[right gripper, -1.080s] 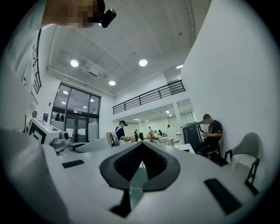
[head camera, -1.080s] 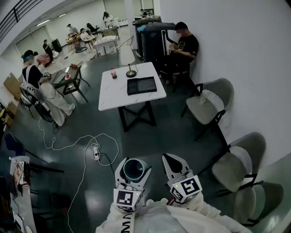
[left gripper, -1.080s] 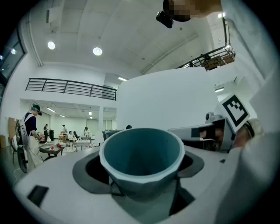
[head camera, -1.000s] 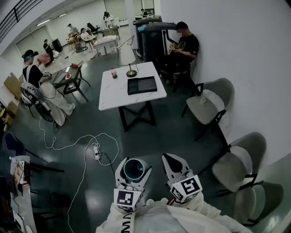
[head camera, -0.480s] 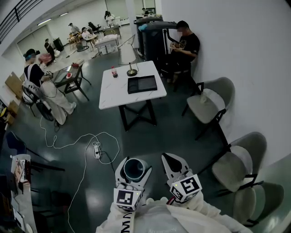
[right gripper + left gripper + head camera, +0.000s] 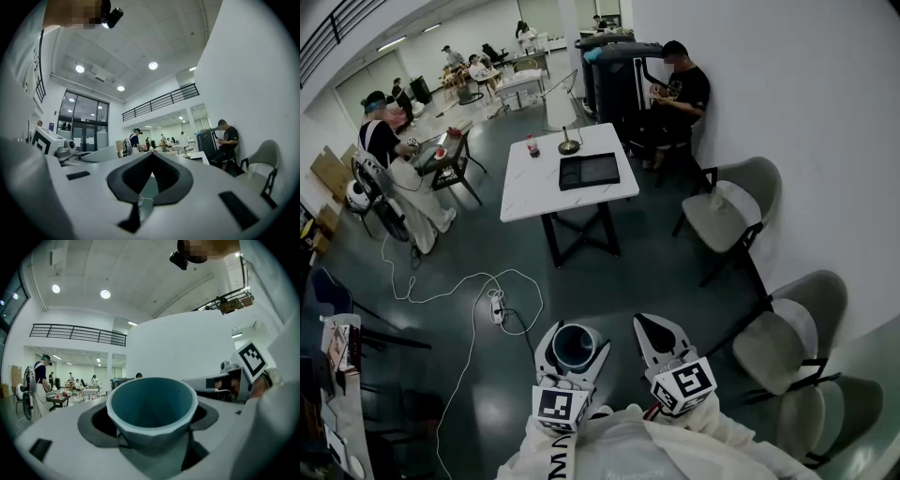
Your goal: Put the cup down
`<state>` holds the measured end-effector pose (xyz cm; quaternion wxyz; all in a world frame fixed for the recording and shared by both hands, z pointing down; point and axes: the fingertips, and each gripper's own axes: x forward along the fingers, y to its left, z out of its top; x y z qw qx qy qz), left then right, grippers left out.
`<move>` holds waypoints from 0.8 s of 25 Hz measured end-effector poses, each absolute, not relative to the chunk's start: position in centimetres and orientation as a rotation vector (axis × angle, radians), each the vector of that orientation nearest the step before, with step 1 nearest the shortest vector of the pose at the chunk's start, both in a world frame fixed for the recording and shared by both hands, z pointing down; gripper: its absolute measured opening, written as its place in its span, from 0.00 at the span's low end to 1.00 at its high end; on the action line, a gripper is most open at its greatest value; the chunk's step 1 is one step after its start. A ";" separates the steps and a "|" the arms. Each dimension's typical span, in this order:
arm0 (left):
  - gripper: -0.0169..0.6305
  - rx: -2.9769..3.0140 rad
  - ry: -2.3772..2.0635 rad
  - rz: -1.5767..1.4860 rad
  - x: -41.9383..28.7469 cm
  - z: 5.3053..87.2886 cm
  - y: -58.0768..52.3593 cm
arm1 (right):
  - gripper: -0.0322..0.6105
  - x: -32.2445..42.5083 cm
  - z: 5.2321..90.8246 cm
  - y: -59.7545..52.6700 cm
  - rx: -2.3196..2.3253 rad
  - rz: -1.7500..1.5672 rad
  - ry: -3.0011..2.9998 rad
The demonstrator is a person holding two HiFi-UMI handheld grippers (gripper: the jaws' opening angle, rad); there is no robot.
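A teal cup [image 6: 573, 346] sits upright between the jaws of my left gripper [image 6: 572, 351], low in the head view and high above the dark floor. In the left gripper view the cup [image 6: 152, 406] fills the centre with its mouth toward the camera, and the left gripper [image 6: 152, 430] is shut on its lower body. My right gripper [image 6: 652, 329] is beside it to the right, jaws shut to a point with nothing in them. In the right gripper view the right gripper [image 6: 151, 155] has its tips together.
A white table [image 6: 530, 192] stands ahead with a black tray [image 6: 589, 172], a lamp [image 6: 566, 141] and a small bottle [image 6: 531, 145]. Grey chairs [image 6: 727, 216] line the right wall. A cable with a power strip [image 6: 497, 311] lies on the floor. A seated person [image 6: 680, 94] is beyond the table.
Both grippers keep their places and the cup stays held. The head view has shifted slightly. A person at the far left has moved toward the small side table.
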<state>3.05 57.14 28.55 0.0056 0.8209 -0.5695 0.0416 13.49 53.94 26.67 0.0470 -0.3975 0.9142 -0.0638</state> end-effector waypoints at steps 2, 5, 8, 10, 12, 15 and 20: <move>0.67 2.564 -1.794 0.125 3.4 28.7 57.2 | 0.06 14.0 26.8 54.0 -1.206 -0.186 2.790; 0.67 2.556 -1.800 0.123 4.0 29.1 57.2 | 0.06 14.9 27.2 53.8 -1.205 -0.191 2.791; 0.67 2.557 -1.796 0.131 4.6 29.5 56.8 | 0.06 15.6 27.7 53.5 -1.206 -0.214 2.794; 0.67 2.561 -1.791 0.128 4.9 29.5 56.4 | 0.06 15.9 27.9 53.2 -1.209 -0.209 2.792; 0.67 2.567 -1.791 0.119 5.0 29.4 55.8 | 0.06 16.2 27.9 52.6 -1.215 -0.208 2.783; 0.66 2.584 -1.793 0.107 5.0 29.4 54.5 | 0.06 16.2 28.1 51.4 -1.217 -0.202 2.777; 0.67 2.594 -1.776 0.096 4.6 30.2 51.2 | 0.06 15.6 29.1 48.6 -1.219 -0.207 2.779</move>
